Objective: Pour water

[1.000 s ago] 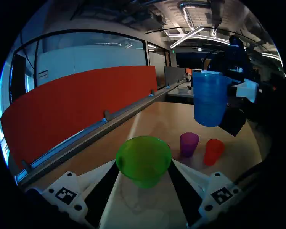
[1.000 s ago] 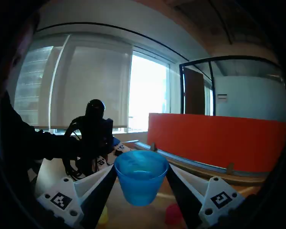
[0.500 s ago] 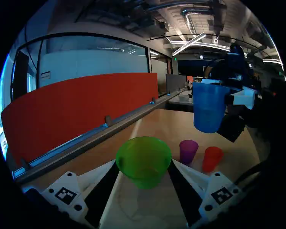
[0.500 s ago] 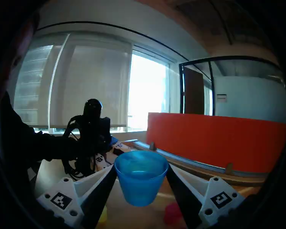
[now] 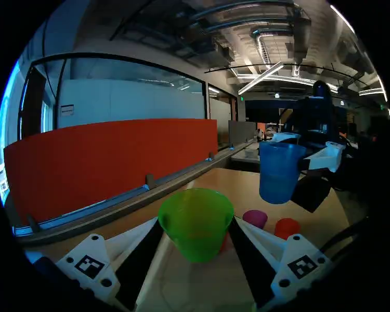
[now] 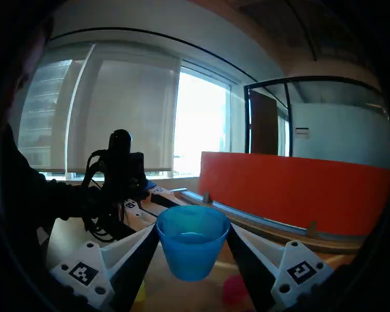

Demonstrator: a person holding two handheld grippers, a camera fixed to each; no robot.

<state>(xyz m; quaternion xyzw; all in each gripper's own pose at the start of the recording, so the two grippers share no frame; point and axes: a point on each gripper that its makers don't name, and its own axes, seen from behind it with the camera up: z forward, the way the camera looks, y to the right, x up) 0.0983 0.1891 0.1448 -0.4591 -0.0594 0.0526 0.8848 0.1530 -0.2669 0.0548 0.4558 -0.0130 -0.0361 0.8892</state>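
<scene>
Staging the pour, by my read: both cups are up off the bench (image 5: 231,182), nothing tipped yet.

Left gripper view, left to right:
- Orange partition (image 5: 112,156) and its rail run from 9 o'clock in toward centre.
- Left tool (image 5: 196,229) is closed to cup width, both fingers pressing the green cup (image 5: 196,221) at 6 o'clock. Cup is upright and looks empty.
- Purple cup (image 5: 255,217) and red cup (image 5: 287,227) stand on the bench at 5 o'clock, just beyond it.
- Blue cup (image 5: 278,171) hangs at 3 o'clock, above the green rim and well apart from it.

Right gripper view:
- Person's sleeve (image 6: 34,197) at 9 o'clock.
- Right tool (image 6: 193,244) clamps the blue cup at 6 o'clock, level, water inside.

Next move calls for bringing the blue rim over the green mouth, then a slow tilt. Air between the two cups is open. The partition side is the tight edge, and the small cups likely sit under the path.
</scene>
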